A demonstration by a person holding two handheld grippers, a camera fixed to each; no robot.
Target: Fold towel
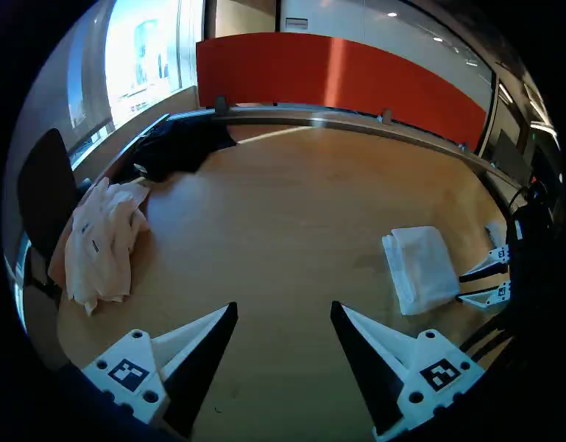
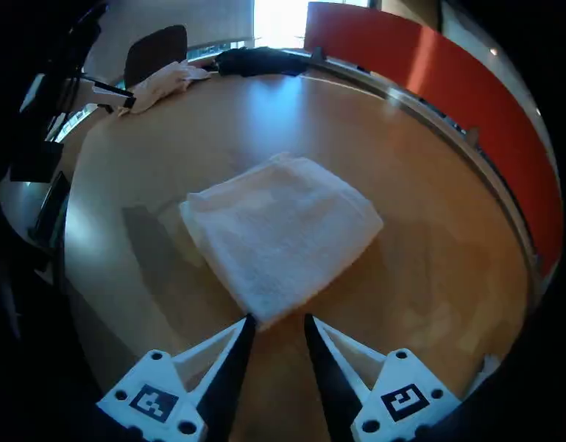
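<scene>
The only markings I can make out are the black-and-white square tags on my claws' fingers: patterns, not words. The towel [image 2: 283, 228] carries no tag or print that I can see.

It lies folded into a thick white pad on the wooden table [image 1: 283, 206], towards the right-hand edge in the left gripper view. There its long axis runs away from the camera towards the red panel [image 1: 334, 74]. In the right gripper view it sits cornerwise, its nearest corner pointing straight at my right claw [image 2: 279, 317].

That claw is released, fingers a narrow gap apart, with the corner right at their tips; whether it touches them I cannot tell.

My left claw [image 1: 283, 305] hangs wide apart over bare wood, well away from the towel. A heap of pale cloths [image 1: 102, 243] lies at the table's far left.
</scene>
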